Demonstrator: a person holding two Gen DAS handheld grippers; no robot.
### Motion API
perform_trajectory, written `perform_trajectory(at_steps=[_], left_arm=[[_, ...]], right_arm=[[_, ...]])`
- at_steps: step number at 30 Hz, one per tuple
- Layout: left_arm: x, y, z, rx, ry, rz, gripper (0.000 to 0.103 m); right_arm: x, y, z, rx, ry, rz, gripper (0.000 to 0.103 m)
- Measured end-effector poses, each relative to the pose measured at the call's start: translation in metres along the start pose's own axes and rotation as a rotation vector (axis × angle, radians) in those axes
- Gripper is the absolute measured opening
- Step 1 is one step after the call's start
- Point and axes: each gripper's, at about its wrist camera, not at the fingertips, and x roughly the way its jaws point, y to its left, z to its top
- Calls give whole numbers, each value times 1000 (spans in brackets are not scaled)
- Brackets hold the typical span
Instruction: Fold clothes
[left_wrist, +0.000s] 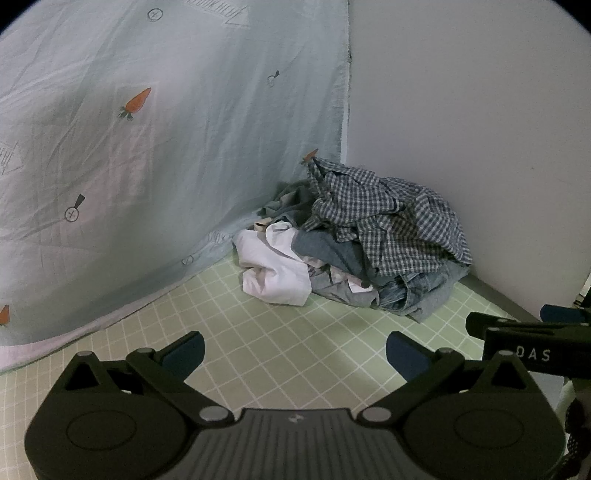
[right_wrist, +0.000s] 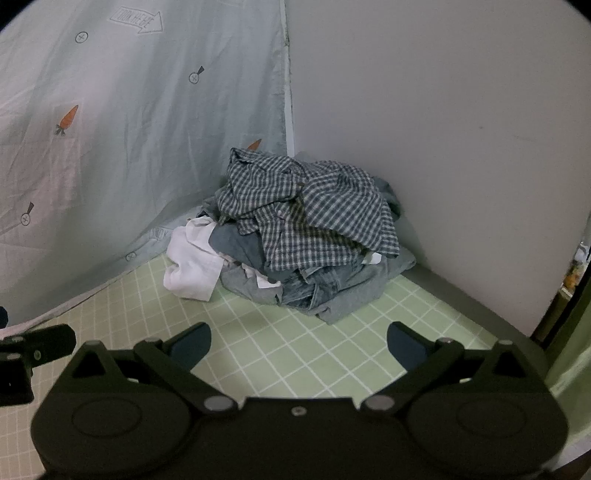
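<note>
A heap of crumpled clothes sits in the far corner of the green checked table (left_wrist: 280, 354). On top lies a blue-and-white checked shirt (left_wrist: 384, 218) (right_wrist: 310, 214). A white garment (left_wrist: 273, 269) (right_wrist: 192, 266) spills out at the heap's left, and denim pieces (left_wrist: 417, 295) (right_wrist: 332, 291) lie underneath. My left gripper (left_wrist: 295, 354) hovers open over bare table, well short of the heap. My right gripper (right_wrist: 299, 345) is open too, nothing between its fingers, at about the same distance from the clothes.
A pale blue sheet with carrot prints (left_wrist: 140, 147) (right_wrist: 110, 129) hangs on the left down to the table. A plain white wall (left_wrist: 480, 129) stands on the right. The table's grey edge (right_wrist: 480, 310) runs along the right. The other gripper's body (left_wrist: 532, 347) shows at right.
</note>
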Motion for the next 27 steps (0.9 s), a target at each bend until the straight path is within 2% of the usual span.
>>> perform_trajectory(at_steps=[8,14,21,27], left_arm=[[5,0,0,-12,14,8,103],[27,0,11,-33,34,30,103],[53,1,25,-57,57,55,103],[99,2,59,-105,86,34,103]], right_arm=[[4,0,0,-1,5,6,103],[18,-4,6,7,10,13,103],[56,-15,26,17,15,20,103],[109,-34,63,58,8,10,103]])
